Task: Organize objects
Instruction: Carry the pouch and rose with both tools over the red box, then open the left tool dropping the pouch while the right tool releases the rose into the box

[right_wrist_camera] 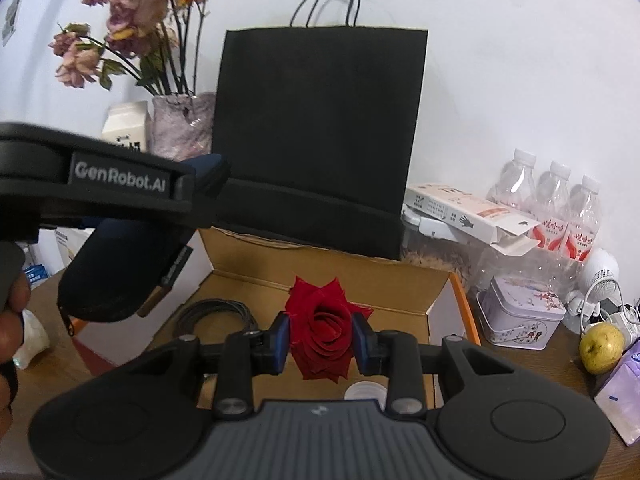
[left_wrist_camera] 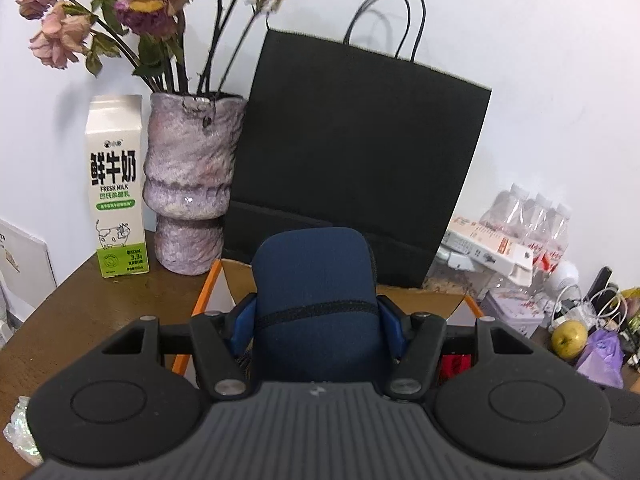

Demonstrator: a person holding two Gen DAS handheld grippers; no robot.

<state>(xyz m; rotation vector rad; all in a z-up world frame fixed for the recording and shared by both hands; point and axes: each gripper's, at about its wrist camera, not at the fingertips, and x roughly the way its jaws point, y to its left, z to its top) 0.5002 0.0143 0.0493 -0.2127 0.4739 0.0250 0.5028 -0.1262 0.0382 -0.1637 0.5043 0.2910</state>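
My left gripper is shut on a dark blue zip pouch and holds it up above the left side of an open cardboard box. The right wrist view shows that pouch hanging from the left gripper. My right gripper is shut on a red rose bloom and holds it over the open box. A coiled black cable lies inside the box. A white round lid shows below the rose.
A black paper bag stands behind the box. A vase of dried flowers and a milk carton stand at the left. At the right are water bottles, a small printed tin, a yellow-green apple and a purple pack.
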